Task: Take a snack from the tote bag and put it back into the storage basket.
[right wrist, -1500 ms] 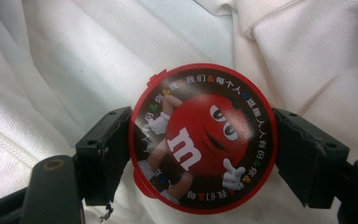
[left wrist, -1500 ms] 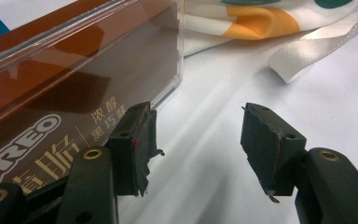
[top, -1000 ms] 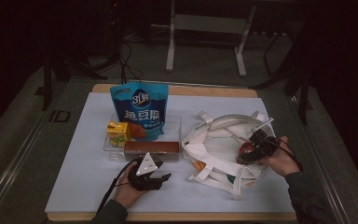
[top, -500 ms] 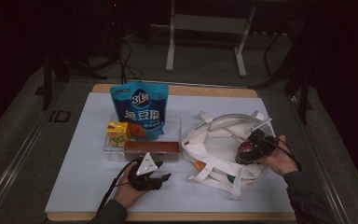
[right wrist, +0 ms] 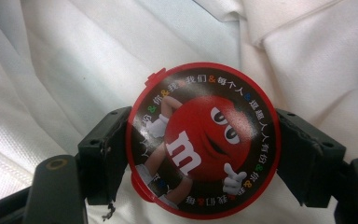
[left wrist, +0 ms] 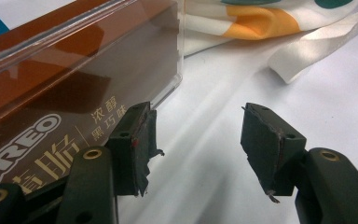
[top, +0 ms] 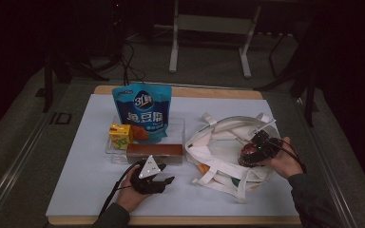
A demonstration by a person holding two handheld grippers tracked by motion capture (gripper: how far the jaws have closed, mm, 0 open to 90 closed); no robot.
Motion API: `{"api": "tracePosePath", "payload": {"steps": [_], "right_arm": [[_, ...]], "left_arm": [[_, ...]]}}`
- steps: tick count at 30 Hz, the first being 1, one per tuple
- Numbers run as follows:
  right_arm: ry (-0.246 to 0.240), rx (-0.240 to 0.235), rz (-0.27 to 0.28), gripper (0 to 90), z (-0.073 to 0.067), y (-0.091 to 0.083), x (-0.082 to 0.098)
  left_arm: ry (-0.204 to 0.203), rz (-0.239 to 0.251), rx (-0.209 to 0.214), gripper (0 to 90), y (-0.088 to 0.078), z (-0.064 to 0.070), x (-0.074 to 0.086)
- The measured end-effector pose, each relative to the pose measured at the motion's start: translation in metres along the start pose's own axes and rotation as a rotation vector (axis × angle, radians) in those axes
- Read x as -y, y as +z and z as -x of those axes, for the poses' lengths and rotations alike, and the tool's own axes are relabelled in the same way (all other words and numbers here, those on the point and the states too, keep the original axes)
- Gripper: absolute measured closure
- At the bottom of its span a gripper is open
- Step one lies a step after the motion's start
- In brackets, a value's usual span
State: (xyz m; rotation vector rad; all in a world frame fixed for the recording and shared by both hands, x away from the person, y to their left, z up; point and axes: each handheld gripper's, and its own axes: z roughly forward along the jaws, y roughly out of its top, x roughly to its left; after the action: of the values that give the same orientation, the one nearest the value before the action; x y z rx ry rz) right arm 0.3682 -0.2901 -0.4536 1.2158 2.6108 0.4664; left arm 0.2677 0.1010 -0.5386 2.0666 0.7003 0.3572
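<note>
Seemingly the work is packing snacks into the white tote bag (top: 228, 152), which lies spread open at the right of the table so things can be lowered straight in. From the high view, the right gripper (top: 251, 153) hangs over the bag's mouth, while the left gripper (top: 164, 179) rests on the table at the near edge, just beside the brown Oreo box (top: 154, 153), likely the next pick. Farther left stand a blue pouch (top: 141, 111) and a yellow carton (top: 120, 134) in a clear tray (top: 178, 128).

Along the left gripper view, the jaws stand moderately apart with nothing between them; the Oreo box (left wrist: 65, 93) lies to their left.

Over in the right gripper view, the jaws clamp the round red M&M's tin (right wrist: 203, 140) by its sides, lid facing the camera, above the bag's cloth (right wrist: 65, 56), presumably for a level drop.
</note>
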Motion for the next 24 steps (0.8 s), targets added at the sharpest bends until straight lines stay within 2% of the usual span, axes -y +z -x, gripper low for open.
{"api": "tracePosePath", "payload": {"steps": [24], "right_arm": [[-0.017,-0.017,0.017,25.5,-0.009,-0.009,-0.011]], "left_arm": [[0.000,-0.001,0.002,43.7,0.000,0.000,0.000]]}}
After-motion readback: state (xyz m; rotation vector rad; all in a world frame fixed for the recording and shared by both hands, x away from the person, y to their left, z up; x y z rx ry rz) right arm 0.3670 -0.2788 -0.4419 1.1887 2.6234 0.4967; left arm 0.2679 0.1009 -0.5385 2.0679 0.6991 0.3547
